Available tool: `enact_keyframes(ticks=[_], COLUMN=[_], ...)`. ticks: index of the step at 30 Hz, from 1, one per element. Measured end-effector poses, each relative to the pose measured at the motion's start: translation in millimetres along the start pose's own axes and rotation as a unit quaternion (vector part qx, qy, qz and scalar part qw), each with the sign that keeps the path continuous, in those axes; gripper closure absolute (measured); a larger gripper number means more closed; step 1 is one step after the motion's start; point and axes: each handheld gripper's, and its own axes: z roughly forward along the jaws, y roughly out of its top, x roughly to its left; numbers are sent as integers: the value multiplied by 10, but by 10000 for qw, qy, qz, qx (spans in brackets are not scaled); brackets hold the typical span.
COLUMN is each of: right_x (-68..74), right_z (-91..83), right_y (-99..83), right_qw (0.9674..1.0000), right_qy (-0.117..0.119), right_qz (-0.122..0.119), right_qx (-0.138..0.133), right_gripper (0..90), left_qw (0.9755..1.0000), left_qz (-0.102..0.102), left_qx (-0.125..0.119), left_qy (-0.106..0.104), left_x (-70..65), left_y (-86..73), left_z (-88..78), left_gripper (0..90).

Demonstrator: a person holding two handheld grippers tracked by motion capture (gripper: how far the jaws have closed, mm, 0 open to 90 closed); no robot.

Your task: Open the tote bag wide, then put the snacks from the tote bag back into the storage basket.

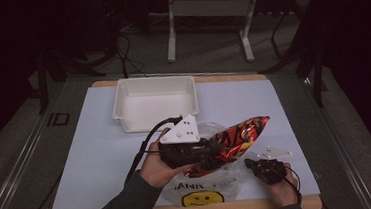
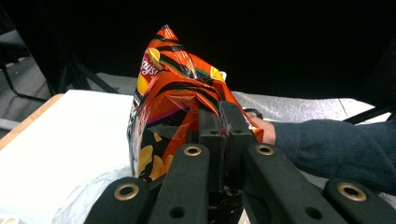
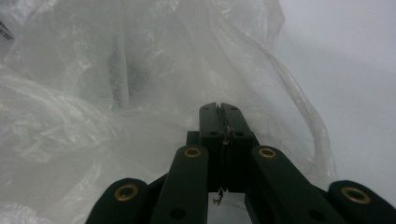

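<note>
On the white table (image 1: 101, 141), near the person's edge, the left gripper (image 1: 212, 150) holds an orange-and-black chip bag (image 1: 236, 138) up off the surface. In the left gripper view its two black jaws are pressed together, and the crimped edge of the chip bag (image 2: 173, 98) is pinched between them — the bag rises straight ahead of the jaw tips, upright in that view, its logo end at the top. In the high view the bag runs slantwise from the gripper's tip up and to the right, its far corner pointing toward the right side of the table.

Below the bag lies a clear plastic bag (image 1: 205, 188) with a yellow smiley face printed on it, spread flat at the near edge. The chip bag hangs over the plastic bag's upper part, just above its crumpled mouth.

The right gripper (image 1: 252, 165) sits low at the plastic bag's right side, well below the chip bag's raised end. In the right gripper view its jaws are closed tight on a thin fold of the plastic bag (image 3: 116, 93) — the film bunches up around and ahead of the tips.

A white bin (image 1: 156, 103) stands farther back on the table, apart from both grippers.
</note>
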Motion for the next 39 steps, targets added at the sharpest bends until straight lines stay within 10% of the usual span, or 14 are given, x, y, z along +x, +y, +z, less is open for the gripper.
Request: enact_keyframes(ticks=[39], right_x=[-6], right_z=[1], right_y=[-8], right_qw=[10000], right_qy=[3], right_qz=[37], right_qx=[-18], right_gripper=[883], left_qw=[9985], left_qz=[156], left_qx=[-499], left_qy=[-138], left_x=[17], left_y=[321], left_z=[-28], left_gripper=[897])
